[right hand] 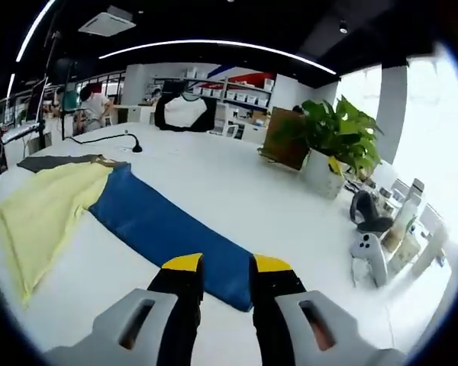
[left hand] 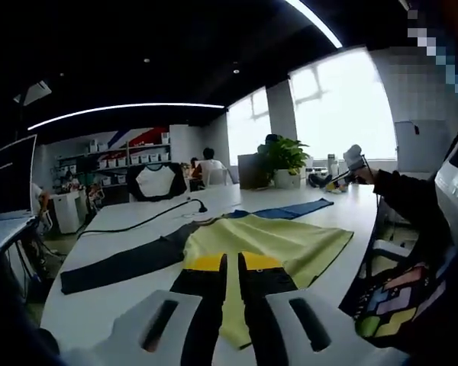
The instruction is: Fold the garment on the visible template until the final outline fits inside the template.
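the garment (left hand: 271, 240), yellow in the body with one dark sleeve (left hand: 126, 263) and one blue sleeve (right hand: 164, 225), lies spread flat on the white desk (right hand: 237, 187). the left gripper (left hand: 233, 267) hangs over its yellow hem, jaws slightly apart and holding nothing. the right gripper (right hand: 221, 271) sits at the blue sleeve's end, jaws slightly apart and empty, near a potted plant (right hand: 332, 141).
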A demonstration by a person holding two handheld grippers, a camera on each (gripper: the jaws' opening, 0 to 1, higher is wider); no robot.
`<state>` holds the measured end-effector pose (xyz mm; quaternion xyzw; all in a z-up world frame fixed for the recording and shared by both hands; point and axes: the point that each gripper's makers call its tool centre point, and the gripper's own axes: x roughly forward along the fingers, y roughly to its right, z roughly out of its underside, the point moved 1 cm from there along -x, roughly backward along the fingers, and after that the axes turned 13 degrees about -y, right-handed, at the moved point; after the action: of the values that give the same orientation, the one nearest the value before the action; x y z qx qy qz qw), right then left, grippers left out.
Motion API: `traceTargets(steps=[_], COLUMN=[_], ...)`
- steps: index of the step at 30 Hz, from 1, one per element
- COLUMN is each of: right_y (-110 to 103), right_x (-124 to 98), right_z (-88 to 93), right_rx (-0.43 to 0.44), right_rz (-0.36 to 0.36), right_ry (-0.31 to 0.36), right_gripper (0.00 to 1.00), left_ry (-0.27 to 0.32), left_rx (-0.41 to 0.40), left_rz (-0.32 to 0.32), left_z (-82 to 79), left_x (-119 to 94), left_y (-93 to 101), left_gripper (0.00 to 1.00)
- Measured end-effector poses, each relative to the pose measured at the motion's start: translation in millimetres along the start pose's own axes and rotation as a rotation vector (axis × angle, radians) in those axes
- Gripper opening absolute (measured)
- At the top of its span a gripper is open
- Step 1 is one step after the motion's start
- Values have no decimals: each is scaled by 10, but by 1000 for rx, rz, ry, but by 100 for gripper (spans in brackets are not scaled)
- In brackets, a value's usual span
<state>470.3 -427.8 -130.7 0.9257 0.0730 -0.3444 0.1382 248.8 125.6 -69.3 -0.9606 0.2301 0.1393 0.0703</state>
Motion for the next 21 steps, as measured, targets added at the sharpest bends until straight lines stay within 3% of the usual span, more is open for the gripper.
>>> traceTargets(steps=[2,4,8,12,15,18,21], right_y=[-10,44,187,193,191,108,113], right_x=[110,222,456,567,659,664,697], right_z=[68,38,71,38,116,153,191], right_rx=[42,76,58,42,50,99,92], right_rz=[-53,-78,-44,-51,-48,-81,-71], right_ry=[-30,-13,-56,-58,-106,-108,-114], right_gripper=[21,22,23,24,25,25,21], left_ry=[2,1,30,46,53,65,68], left_rx=[2,11,19,23,18,17,23], left_rz=[-3,-9,-18,-31,-57,-81,-86], left_z=[-7,-17,-82,-124,-151,-170,-177], left_x=[-5,-8,-32,-42,-55,-78,-114], left_y=[-4,-10,-18,-22,-69,-100,-103], left_gripper=[7,7,9,18,26,37,40])
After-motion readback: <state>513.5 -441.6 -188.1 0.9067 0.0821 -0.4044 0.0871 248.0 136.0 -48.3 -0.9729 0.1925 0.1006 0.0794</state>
